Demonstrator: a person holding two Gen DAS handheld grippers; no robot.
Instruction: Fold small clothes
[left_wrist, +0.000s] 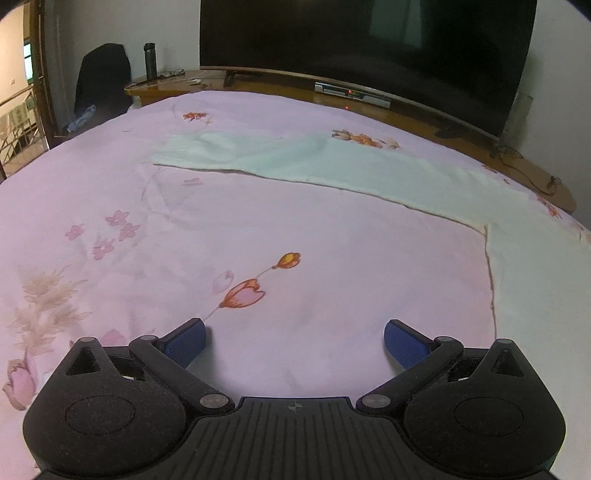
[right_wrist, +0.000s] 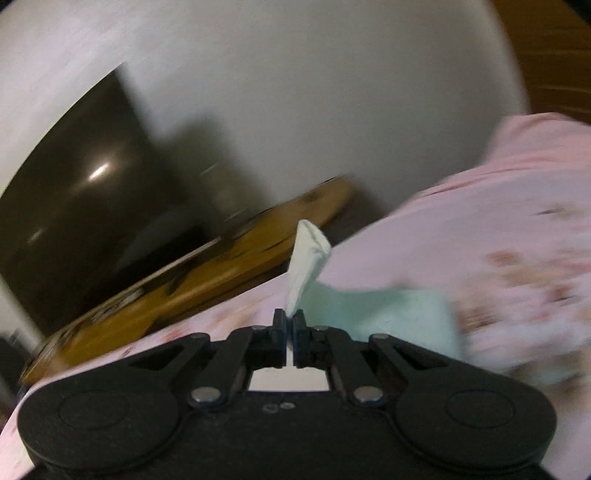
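Your left gripper (left_wrist: 293, 341) stands wide open, with nothing between its two blue pads (left_wrist: 184, 345); it hangs over the pink flowered bedsheet (left_wrist: 258, 229). The mint-green garment (left_wrist: 388, 173) lies flat on the sheet, well ahead of this gripper and to its right side. One long sleeve of it stretches across the far part of the bed, and the body part comes down along the right edge of the left wrist view. The open fingers do not touch the cloth.

Your right gripper (right_wrist: 289, 323) is clenched on the mint-green garment (right_wrist: 308, 254). A narrow tip of the fabric stands up from between the closed fingers, and the rest of the cloth spreads on the sheet just beside them, to the right. This view is strongly blurred and tilted, so finer details I cannot tell.

By count: one garment, two grippers, one bedsheet. Behind the bed there is one wooden bench (left_wrist: 424, 110) with one big television (left_wrist: 351, 40), one dark flask (left_wrist: 150, 61) and one small set-top box (left_wrist: 352, 94) on it.
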